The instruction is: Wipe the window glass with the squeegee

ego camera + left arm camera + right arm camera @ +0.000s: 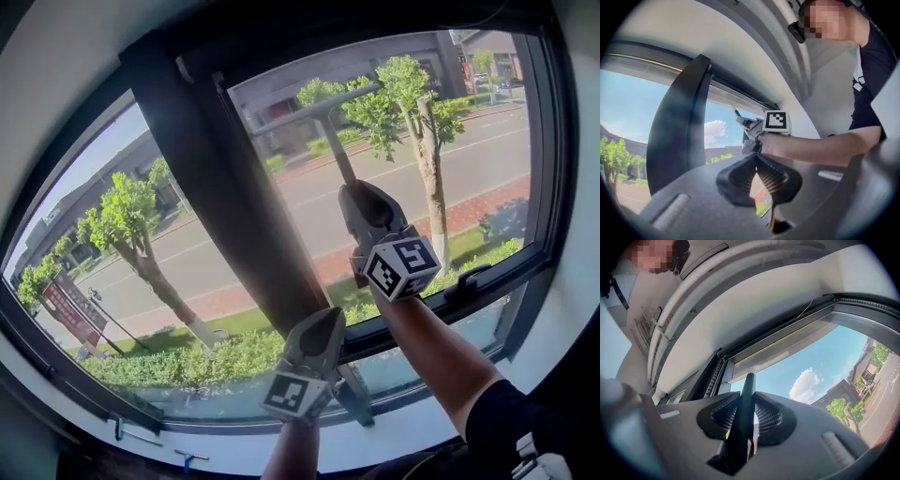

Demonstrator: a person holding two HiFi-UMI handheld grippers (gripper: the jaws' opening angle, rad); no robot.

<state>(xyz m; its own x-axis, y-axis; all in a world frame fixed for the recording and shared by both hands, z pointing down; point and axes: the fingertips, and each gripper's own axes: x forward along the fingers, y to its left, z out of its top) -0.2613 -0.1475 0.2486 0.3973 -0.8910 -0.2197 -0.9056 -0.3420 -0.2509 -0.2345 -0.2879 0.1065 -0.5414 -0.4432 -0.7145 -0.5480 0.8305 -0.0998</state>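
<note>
The squeegee (338,152) is a dark T-shaped tool whose blade lies across the right window pane (478,141) near its top. My right gripper (362,193) is shut on the handle, and in the right gripper view the dark handle (746,401) runs up between the two pads. My left gripper (332,319) hangs lower, in front of the bottom frame rail, shut with nothing in it. In the left gripper view its pads (740,176) meet at the tip, and the right gripper's marker cube (776,121) shows beyond them.
A wide dark mullion (211,183) splits the window into left and right panes. A black window handle (469,278) sticks out from the lower right frame. The white sill (394,441) runs below, with small teal-handled tools (187,458) at its left. Trees and a road lie outside.
</note>
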